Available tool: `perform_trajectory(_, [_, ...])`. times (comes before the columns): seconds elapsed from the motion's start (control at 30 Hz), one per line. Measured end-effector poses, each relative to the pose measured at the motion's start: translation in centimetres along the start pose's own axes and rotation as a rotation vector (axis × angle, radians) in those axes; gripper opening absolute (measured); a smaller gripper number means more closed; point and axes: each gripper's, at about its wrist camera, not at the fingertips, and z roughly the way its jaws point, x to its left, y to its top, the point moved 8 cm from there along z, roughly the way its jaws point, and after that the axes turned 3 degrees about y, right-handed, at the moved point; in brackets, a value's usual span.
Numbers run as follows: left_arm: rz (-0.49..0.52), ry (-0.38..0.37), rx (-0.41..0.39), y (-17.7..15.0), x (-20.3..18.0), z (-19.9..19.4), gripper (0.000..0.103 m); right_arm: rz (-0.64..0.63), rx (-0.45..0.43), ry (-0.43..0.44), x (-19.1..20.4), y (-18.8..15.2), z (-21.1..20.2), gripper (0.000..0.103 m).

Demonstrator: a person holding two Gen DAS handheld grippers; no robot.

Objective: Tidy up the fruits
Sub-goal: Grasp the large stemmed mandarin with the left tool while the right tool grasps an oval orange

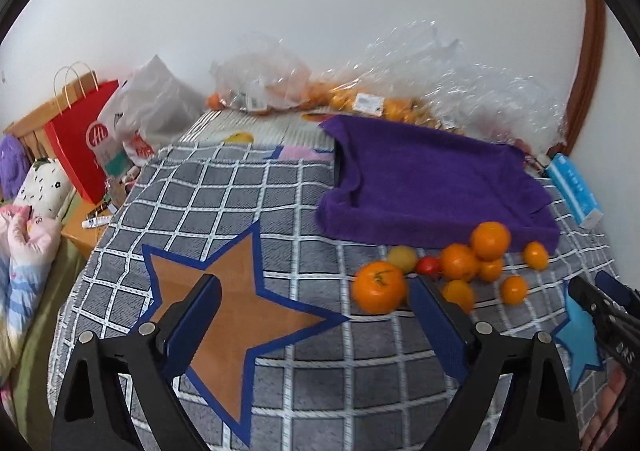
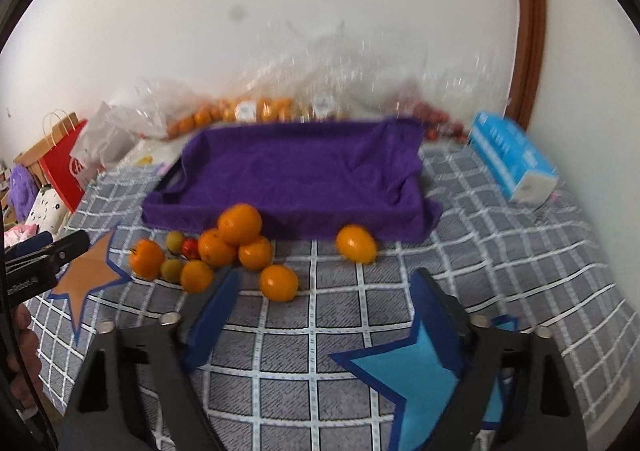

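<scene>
A pile of oranges with a red tomato and small yellow-green fruits lies on the checked cloth, in front of a tray draped in a purple towel. One orange sits apart to the right. Another orange lies just ahead of my right gripper, which stands open above a blue star patch and touches nothing. My left gripper is open over an orange star patch. A big orange sits close to its right finger, untouched.
Clear plastic bags holding more oranges and red fruit line the wall behind the tray. A blue box lies at the right. A red paper bag, a white bag and bedding crowd the left side.
</scene>
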Motion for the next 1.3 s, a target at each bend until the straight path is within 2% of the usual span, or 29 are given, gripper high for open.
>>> perform_trajectory(0.1, [-0.005, -0.015, 0.029, -0.5, 0.5, 1.5, 0.094, 0.032, 0.024, 0.001, -1.5, -0.1, 2.2, 0.071])
perform_trajectory(0.17, [-0.023, -0.035, 0.055, -0.8, 0.7, 2.4, 0.094, 0.058, 0.048, 0.002, -2.6, 0.1, 3.6, 0.071])
perform_trajectory(0.23, [-0.049, -0.063, 0.074, -1.1, 0.8, 3.0, 0.09, 0.054, 0.069, -0.005, -3.3, 0.4, 5.0, 0.06])
perform_trajectory(0.27, [-0.056, -0.075, 0.083, -1.2, 0.6, 3.2, 0.09, 0.04, 0.078, -0.01, -3.5, 0.5, 5.6, 0.058])
perform_trajectory(0.5, [-0.015, -0.176, 0.078, -1.4, -1.9, 3.7, 0.088, -0.045, 0.103, 0.009, -3.5, 1.1, 8.2, 0.053])
perform_trajectory(0.67, [0.01, -0.235, 0.112, -1.9, -4.1, 4.8, 0.087, -0.05, 0.139, 0.019, -3.5, 0.7, 10.1, 0.048])
perform_trajectory(0.73, [0.012, -0.256, 0.111, -1.8, -4.6, 5.2, 0.078, -0.062, 0.126, 0.009, -3.3, 0.6, 10.1, 0.043])
perform_trajectory(0.8, [0.005, -0.276, 0.112, -1.7, -5.1, 5.5, 0.077, -0.083, 0.112, 0.023, -2.9, 0.6, 9.9, 0.036])
perform_trajectory(0.87, [0.001, -0.274, 0.117, -1.7, -5.5, 6.1, 0.066, -0.083, 0.109, 0.021, -2.9, 0.5, 9.9, 0.036])
perform_trajectory(0.9, [-0.001, -0.28, 0.119, -1.8, -5.7, 6.2, 0.057, -0.086, 0.104, 0.022, -2.9, 0.4, 9.8, 0.036])
perform_trajectory(0.97, [-0.008, -0.302, 0.137, -2.2, -6.0, 6.6, 0.051, -0.085, 0.099, 0.025, -3.0, 0.4, 9.7, 0.036])
perform_trajectory(1.03, [-0.025, -0.318, 0.135, -2.2, -5.8, 6.5, 0.041, -0.078, 0.098, 0.027, -3.1, 0.4, 9.7, 0.036])
perform_trajectory(1.17, [-0.053, -0.327, 0.131, -1.8, -4.6, 5.8, 0.041, -0.057, 0.088, 0.031, -3.5, 0.5, 9.3, 0.036])
perform_trajectory(1.3, [-0.053, -0.28, 0.111, -1.4, -3.4, 5.5, 0.04, -0.023, 0.092, 0.049, -3.9, 0.1, 8.7, 0.036])
